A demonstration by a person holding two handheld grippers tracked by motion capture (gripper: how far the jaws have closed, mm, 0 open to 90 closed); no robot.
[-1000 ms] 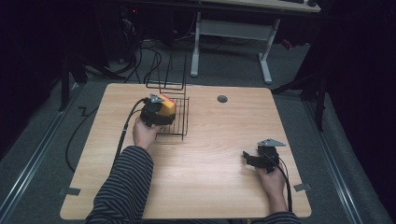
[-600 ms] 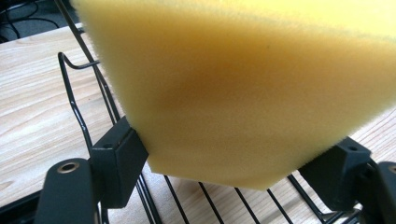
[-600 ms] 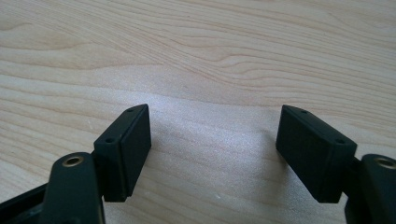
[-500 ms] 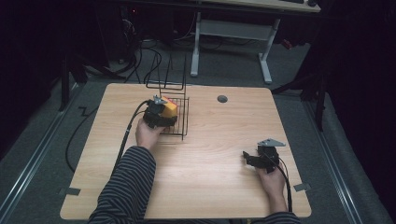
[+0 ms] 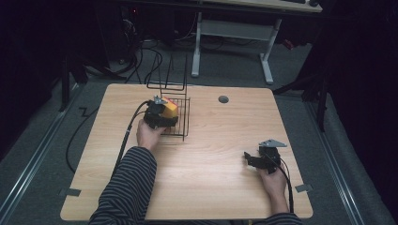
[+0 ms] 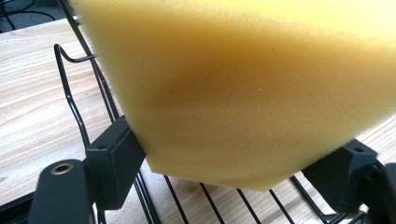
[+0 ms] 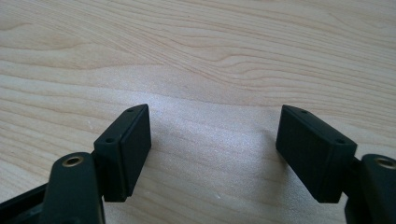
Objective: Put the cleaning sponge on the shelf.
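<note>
The left gripper (image 6: 224, 182) grips a yellow sponge (image 6: 261, 93) over the black wire rack (image 5: 176, 117) — judging by this, the step in hand is setting it into the rack. Next it likely needs lowering between the wires, then release. The right gripper (image 7: 215, 154) rests splayed and empty on the table (image 7: 196, 56).

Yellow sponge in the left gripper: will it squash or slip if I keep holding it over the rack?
The sponge looks like soft open foam, so it probably squashes and weighs little. Its fuzzy surface should resist slipping between the left gripper jaws. The wire rack beneath looks rigid.
</note>
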